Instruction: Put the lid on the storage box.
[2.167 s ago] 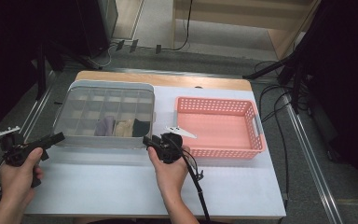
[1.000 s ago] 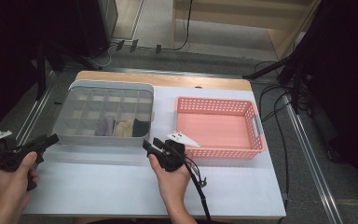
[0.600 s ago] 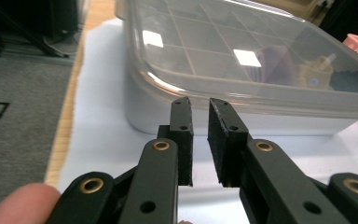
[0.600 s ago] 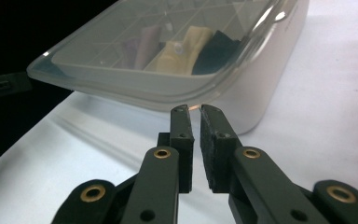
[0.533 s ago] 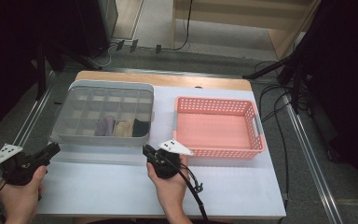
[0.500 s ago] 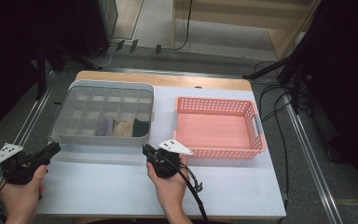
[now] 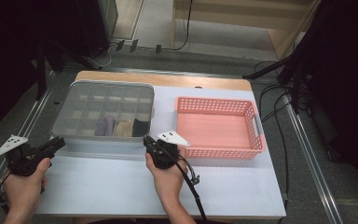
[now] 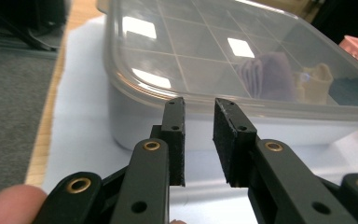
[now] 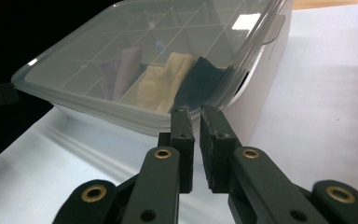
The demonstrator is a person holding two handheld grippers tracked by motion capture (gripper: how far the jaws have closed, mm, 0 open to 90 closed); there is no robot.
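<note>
Lab: cables, dark stands, rail-framed table.

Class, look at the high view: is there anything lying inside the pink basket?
No, the pink basket shows only its own bare perforated floor and walls, with nothing resting in it.

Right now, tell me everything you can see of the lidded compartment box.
The compartment box is a grey-white plastic tray under a clear, glossy lid that sits shut on it, with a small tab at one corner. A grid of dividers shows through the lid. Three near cells hold folded cloths: purple, cream and dark. It lies flat on the white table cover, left of the pink basket. Both tongs are near its front edge; contact is unclear.
</note>
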